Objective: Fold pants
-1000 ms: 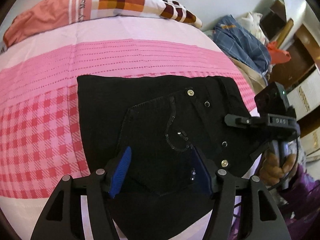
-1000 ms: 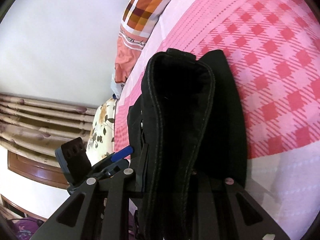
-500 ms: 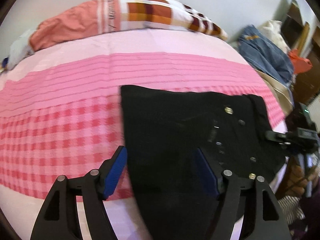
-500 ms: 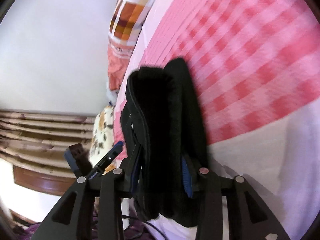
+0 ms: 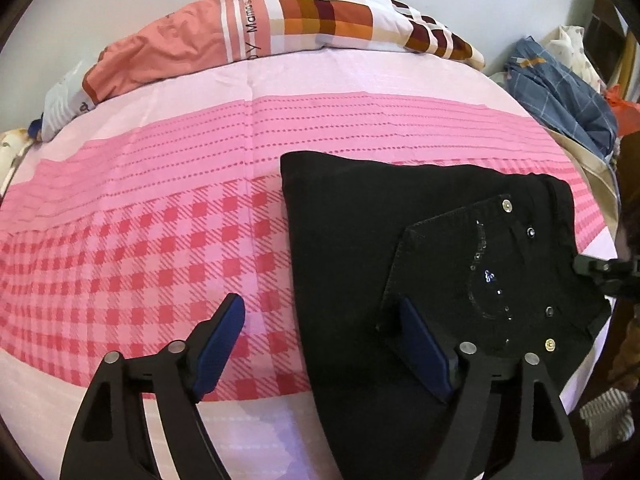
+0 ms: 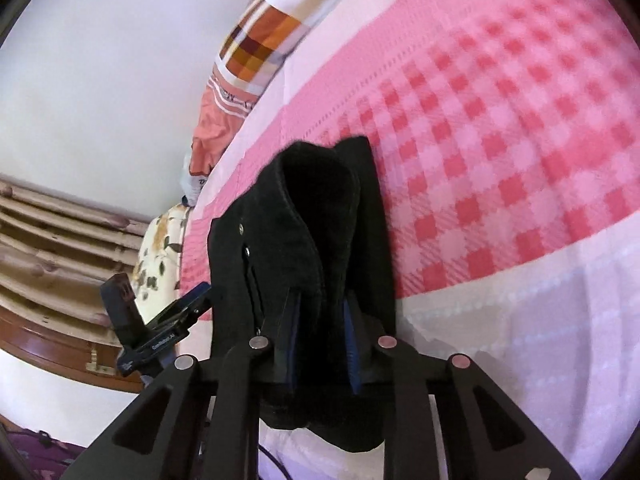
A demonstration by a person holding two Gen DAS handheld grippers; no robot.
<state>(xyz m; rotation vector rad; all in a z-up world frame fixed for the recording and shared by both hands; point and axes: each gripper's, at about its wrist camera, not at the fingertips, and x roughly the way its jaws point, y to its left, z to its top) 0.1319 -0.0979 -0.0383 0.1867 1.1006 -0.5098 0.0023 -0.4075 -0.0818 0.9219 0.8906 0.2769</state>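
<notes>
The left gripper (image 5: 320, 326) tilts steeply down over the bed, its jaws opening wide with nothing pinched; one blue pad (image 5: 424, 346) hovers above the black pants (image 5: 400, 232), the other above the checked pink bedsheet (image 5: 140, 248). The right gripper (image 6: 320, 320) points shallowly down, its jaws closing on the pants' thick folded waistband (image 6: 316, 216), which stands up between the pads. The pants lie folded flat on the sheet near the bed's right edge. On the pillow (image 5: 280, 20) beyond them I read "Mamas"; the rest is cut off. Left of the pants the sheet is bare; right of them, piled clothes (image 5: 560, 92) crowd the edge.
</notes>
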